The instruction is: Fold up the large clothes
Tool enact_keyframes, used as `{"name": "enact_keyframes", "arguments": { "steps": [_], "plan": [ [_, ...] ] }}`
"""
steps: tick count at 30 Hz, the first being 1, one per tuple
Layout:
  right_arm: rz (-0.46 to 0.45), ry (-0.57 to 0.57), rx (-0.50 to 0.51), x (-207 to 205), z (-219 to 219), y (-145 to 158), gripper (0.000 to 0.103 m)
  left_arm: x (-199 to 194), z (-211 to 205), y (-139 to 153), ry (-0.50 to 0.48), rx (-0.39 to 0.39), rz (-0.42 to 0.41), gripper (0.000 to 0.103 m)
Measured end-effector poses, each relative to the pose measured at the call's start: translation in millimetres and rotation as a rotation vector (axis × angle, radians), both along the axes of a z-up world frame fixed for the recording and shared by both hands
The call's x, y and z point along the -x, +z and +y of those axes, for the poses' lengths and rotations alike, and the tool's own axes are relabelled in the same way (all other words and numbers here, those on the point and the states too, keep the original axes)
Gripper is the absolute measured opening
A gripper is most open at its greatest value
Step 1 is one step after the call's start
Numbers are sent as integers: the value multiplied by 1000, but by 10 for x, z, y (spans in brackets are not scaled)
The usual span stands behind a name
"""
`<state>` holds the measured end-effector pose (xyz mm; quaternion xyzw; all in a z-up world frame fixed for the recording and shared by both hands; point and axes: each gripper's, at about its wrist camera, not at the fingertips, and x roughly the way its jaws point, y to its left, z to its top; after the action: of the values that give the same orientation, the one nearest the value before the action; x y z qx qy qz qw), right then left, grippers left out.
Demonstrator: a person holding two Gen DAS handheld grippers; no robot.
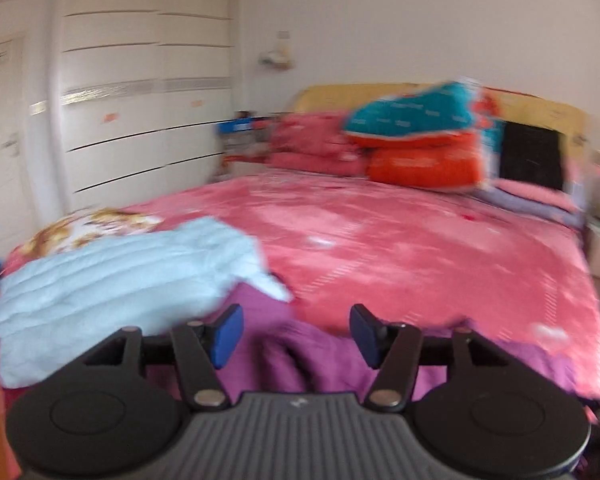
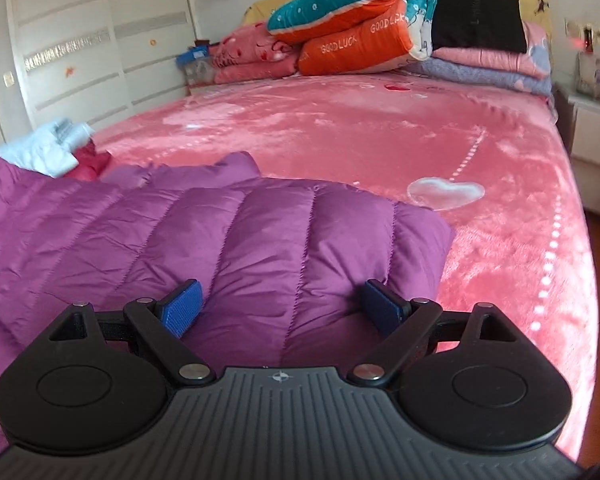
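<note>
the left gripper (image 1: 296, 334) has its blue-padded fingers (image 1: 229, 336) spread apart with nothing between them, above the near edge of the purple quilted jacket (image 1: 300, 356). the right gripper (image 2: 282, 308) has its fingers (image 2: 180, 312) wide, resting against the purple quilted jacket without clamping it. the jacket lies at the near end of the bed (image 2: 340, 132), on its pink blanket, beside a light blue quilted garment (image 1: 112, 276). folded quilts (image 2: 352, 16) are stacked by the headboard.

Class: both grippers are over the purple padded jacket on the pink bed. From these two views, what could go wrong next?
1. Both the left gripper and right gripper stand open, so the puffy purple jacket may spring unfolded.
2. The light blue jacket appears to overlap it, so moving the purple one could drag it.
</note>
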<state>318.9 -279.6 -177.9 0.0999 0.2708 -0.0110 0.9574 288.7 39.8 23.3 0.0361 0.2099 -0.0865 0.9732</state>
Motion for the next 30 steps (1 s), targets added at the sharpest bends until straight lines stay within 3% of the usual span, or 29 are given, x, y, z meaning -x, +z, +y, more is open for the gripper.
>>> {"name": "enact_keyframes", "arguments": {
  "steps": [3, 6, 8, 12, 19, 25, 30],
  "plan": [
    [35, -29, 93, -29, 19, -51, 103, 48, -265, -279, -119, 18, 89, 62],
    [67, -57, 120, -59, -54, -116, 103, -50, -472, -657, -145, -17, 171, 61],
    [87, -98, 127, -69, -98, -148, 103, -159, -529, -848, -128, -12, 194, 61],
    [118, -139, 25, -34, -384, -208, 103, -407, -537, -1029, -56, -5, 184, 60],
    [109, -126, 48, -3, -291, -198, 103, -882, -322, -1372, 158, -6, 263, 58],
    [102, -108, 33, -75, -293, -260, 103, -1043, -338, -1571, 192, -36, 268, 62],
    [108, -104, 17, -80, -311, -248, 103, -870, -390, -1438, 194, -69, 250, 59]
  ]
}}
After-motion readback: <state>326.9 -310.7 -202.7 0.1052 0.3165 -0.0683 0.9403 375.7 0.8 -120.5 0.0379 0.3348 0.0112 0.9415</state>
